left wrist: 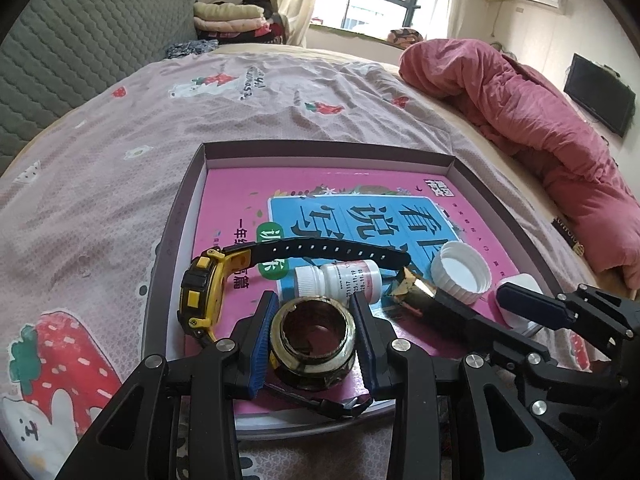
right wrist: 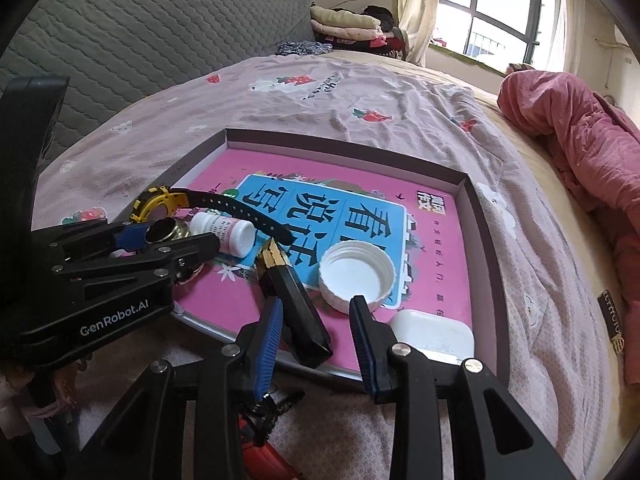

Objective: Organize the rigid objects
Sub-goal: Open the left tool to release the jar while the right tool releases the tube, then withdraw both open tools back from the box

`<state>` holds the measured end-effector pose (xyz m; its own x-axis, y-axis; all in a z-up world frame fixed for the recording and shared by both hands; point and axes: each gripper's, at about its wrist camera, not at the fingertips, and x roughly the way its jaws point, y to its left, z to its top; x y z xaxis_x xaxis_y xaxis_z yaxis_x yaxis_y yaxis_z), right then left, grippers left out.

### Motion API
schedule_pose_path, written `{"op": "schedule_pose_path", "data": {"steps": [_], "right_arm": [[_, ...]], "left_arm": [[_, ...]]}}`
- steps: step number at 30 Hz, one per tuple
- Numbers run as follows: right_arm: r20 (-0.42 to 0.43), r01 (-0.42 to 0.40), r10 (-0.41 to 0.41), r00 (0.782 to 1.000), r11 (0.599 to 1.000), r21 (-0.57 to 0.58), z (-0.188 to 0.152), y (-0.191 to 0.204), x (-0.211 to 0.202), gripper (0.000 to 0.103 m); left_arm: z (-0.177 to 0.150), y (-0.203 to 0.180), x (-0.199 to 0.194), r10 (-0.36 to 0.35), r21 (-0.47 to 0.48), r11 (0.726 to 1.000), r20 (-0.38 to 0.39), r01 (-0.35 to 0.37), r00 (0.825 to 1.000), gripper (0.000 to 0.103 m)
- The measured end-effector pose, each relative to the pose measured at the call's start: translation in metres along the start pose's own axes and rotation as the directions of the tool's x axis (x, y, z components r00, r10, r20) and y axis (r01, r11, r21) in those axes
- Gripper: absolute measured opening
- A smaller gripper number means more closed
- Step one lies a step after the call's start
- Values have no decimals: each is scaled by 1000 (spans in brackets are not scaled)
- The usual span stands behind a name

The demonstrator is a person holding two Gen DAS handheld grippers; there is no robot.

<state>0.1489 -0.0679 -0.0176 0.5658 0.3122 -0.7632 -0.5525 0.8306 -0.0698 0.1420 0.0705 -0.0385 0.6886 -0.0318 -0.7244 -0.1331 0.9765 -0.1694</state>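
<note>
A shallow box tray (left wrist: 176, 216) (right wrist: 486, 216) lies on the bed with a pink book inside. On the book lie a yellow and black watch (left wrist: 200, 292) (right wrist: 160, 202), a small white pill bottle (left wrist: 340, 278) (right wrist: 224, 228), a white lid (left wrist: 460, 266) (right wrist: 356, 276), a black and gold lipstick (left wrist: 416, 292) (right wrist: 296, 308) and a white case (right wrist: 432, 334). My left gripper (left wrist: 314, 338) (right wrist: 168, 242) is shut on a gold and black ring-shaped cap (left wrist: 312, 340) (right wrist: 164, 230). My right gripper (right wrist: 318, 330) is open over the lipstick's black end, beside the lid.
A rumpled pink quilt (left wrist: 520, 108) (right wrist: 580, 148) lies along the bed's right side. A grey padded headboard (left wrist: 80, 40) stands at the left. Folded clothes (left wrist: 232, 16) are stacked by the window. A black and red object (right wrist: 272, 412) lies under my right gripper.
</note>
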Motion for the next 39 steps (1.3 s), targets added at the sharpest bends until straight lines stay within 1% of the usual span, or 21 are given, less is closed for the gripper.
{"op": "schedule_pose_path", "data": {"steps": [13, 15, 17, 25, 28, 31, 33, 35, 39], "right_arm": [[0, 22, -22, 1000, 1000, 22, -2, -7, -8, 38], [1, 28, -28, 1000, 999, 21, -2, -7, -9, 40], [2, 28, -29, 1000, 999, 23, -2, -6, -10, 46], [6, 35, -35, 999, 999, 17, -2, -5, -15, 47], [19, 62, -62, 998, 998, 1, -2, -3, -20, 47], [30, 81, -81, 996, 997, 5, -1, -4, -24, 47], [31, 82, -83, 996, 996, 16, 0, -7, -27, 48], [37, 88, -89, 995, 996, 25, 0, -9, -31, 52], [47, 104, -106, 993, 994, 44, 1, -13, -38, 52]], "left_arm": [[0, 0, -4, 4, 0, 1000, 11, -4, 1000, 42], [0, 0, -6, 8, 5, 1000, 20, -8, 1000, 45], [-1, 0, -9, 13, 11, 1000, 29, -14, 999, 48], [0, 1, -22, 21, 14, 1000, 54, -22, 998, 53], [0, -1, -28, 28, 26, 999, 67, -30, 997, 54], [-1, -5, -34, 36, 36, 999, 80, -39, 996, 59], [-2, -6, -38, 38, 44, 998, 88, -42, 995, 60], [-3, -7, -42, 44, 49, 998, 93, -49, 995, 60], [-6, -7, -52, 66, 38, 997, 105, -70, 992, 60]]}}
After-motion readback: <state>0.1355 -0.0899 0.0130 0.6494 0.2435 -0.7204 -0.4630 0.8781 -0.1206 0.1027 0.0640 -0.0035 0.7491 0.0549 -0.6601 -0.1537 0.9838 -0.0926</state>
